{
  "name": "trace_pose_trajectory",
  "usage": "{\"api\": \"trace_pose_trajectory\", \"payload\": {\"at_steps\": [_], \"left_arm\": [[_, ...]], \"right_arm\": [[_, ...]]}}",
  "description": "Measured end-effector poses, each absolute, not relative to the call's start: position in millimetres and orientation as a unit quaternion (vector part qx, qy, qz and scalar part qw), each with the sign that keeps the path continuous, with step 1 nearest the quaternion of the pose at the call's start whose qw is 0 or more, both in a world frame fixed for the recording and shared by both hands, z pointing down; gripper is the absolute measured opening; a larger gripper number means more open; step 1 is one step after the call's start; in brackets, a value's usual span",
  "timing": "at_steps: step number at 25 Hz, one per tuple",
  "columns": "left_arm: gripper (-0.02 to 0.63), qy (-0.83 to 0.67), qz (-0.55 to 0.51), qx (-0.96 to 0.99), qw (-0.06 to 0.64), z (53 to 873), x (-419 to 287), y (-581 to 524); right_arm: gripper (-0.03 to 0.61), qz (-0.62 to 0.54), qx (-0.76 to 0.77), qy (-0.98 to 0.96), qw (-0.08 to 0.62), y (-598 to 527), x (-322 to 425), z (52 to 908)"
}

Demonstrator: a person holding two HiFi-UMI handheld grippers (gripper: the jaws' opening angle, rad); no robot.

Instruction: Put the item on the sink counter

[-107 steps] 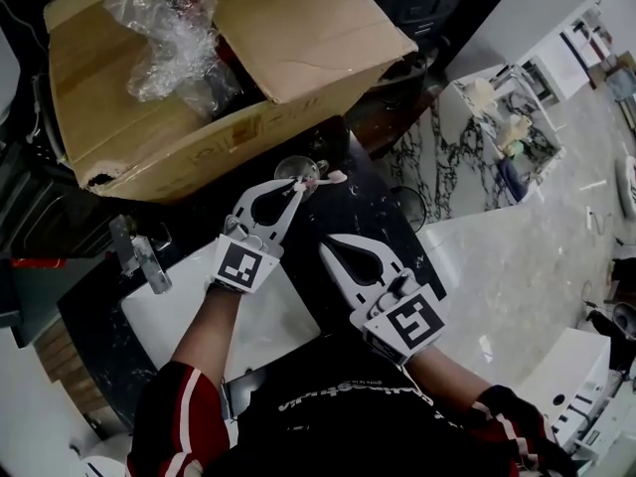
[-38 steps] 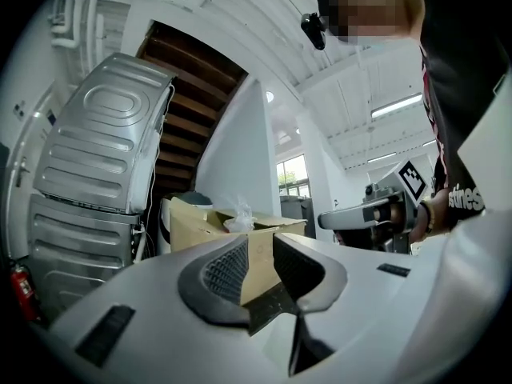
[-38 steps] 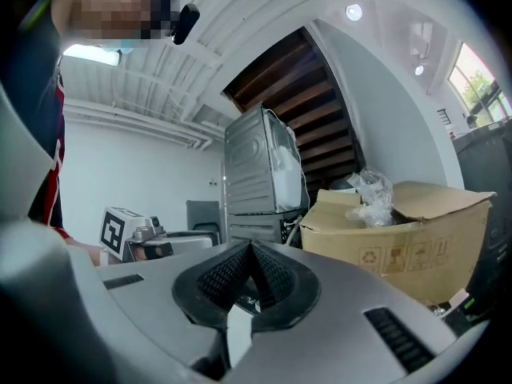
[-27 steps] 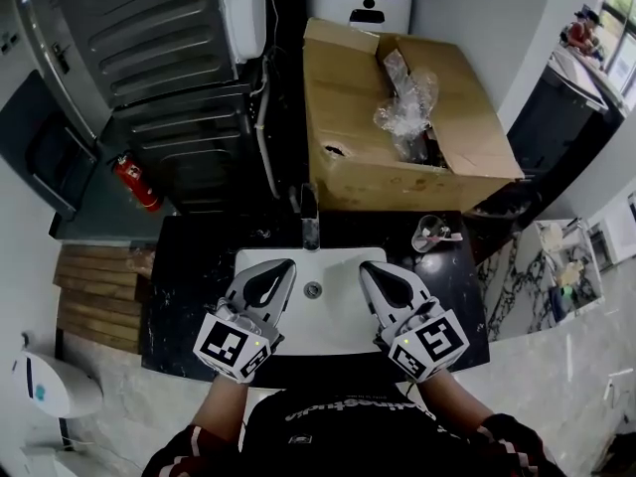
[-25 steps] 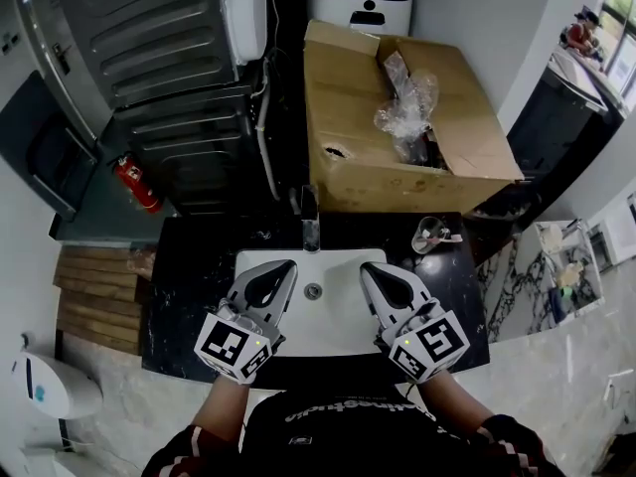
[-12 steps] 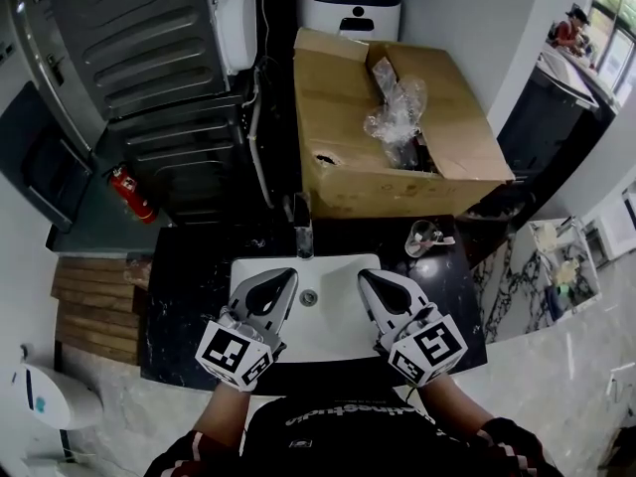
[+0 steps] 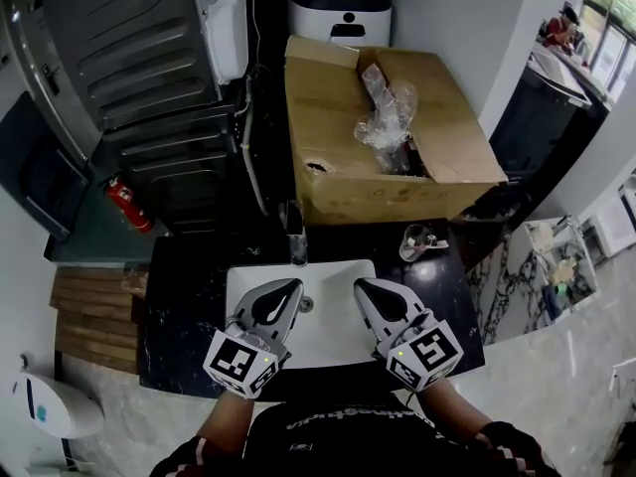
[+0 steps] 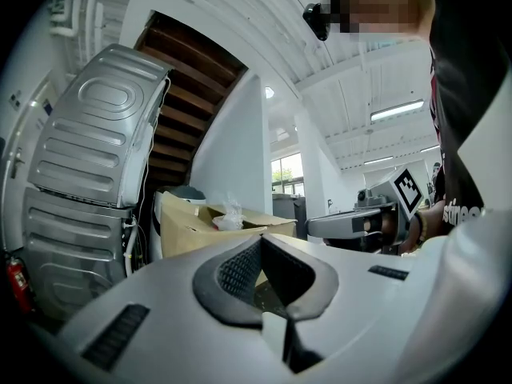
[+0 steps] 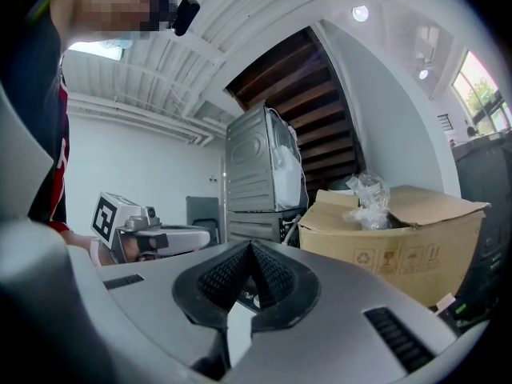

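I read both jaw pairs clenched, empty. The left hand-held gripper (image 7: 291,286) and right hand-held gripper (image 7: 361,286) sit side by side over the white sink (image 7: 323,318), lower centre. The glass (image 7: 417,241) stands on the dark surface (image 7: 449,296) right of centre, apart from both, just below the cardboard box (image 7: 338,157).

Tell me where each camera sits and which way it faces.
Head view: on the person's head, looking steeply down at the sink; left claw, right claw, forearms, shirt show.
Left gripper view: on the left claw, looking level along shut jaws; right claw shows.
Right gripper view: on the right claw, likewise; left claw shows.
All three share the cardboard box.
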State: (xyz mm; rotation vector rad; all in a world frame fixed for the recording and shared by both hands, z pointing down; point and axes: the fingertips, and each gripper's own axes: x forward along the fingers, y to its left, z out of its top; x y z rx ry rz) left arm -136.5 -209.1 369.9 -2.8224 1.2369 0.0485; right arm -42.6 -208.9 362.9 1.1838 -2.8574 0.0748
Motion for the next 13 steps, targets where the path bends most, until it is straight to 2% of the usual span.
{"api": "trace_pose_trajectory", "payload": {"at_steps": [13], "left_arm": [[0.014,0.399,0.022,-0.916,0.027,366.6,-130.3,-207.6]], "right_arm": [[0.036,0.022,0.382,-0.924,0.019,-205.9,-36.4,359.7]]}}
